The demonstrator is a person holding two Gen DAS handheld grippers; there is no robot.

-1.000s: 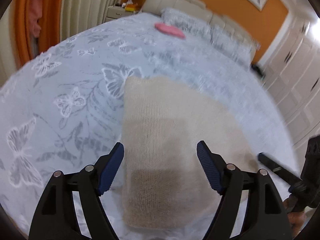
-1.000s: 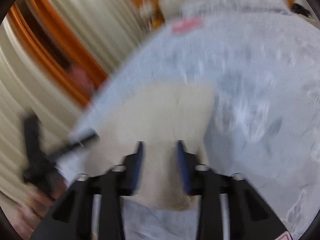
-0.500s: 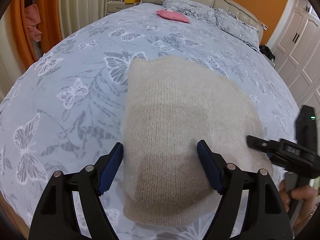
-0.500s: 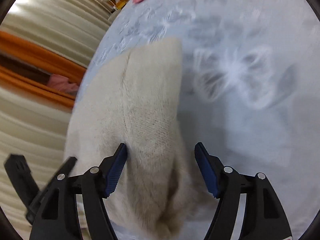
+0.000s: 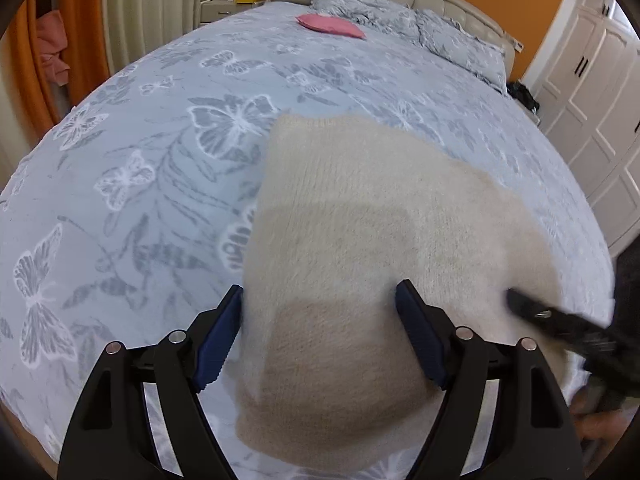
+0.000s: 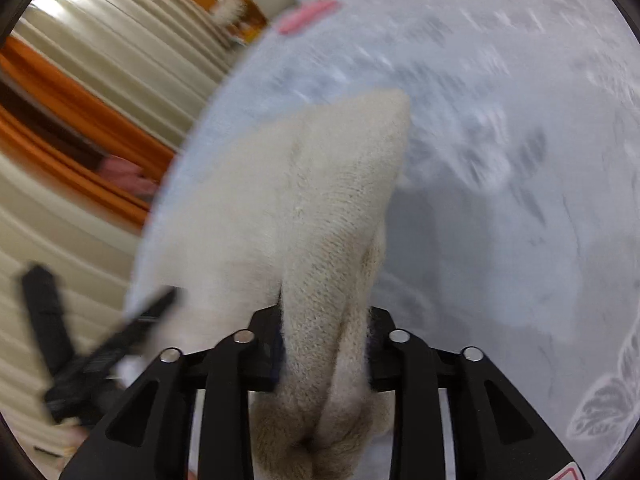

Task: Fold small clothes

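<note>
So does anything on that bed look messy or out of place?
Only small things. The cream knitted garment is bunched into a thick wad where the right gripper pinches it, not lying flat. A pink cushion-like item also sits alone on the butterfly-print bedspread near the pillows.

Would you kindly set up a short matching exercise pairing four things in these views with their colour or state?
Things:
1. left gripper
2. right gripper
3. sweater
4. cushion near the pillows

States:
A. pink
B. shut on knit fabric
C. cream, lying on the butterfly bedspread
D. jaws open

Pairs: 1-D, 2-B, 3-C, 4-A
</note>
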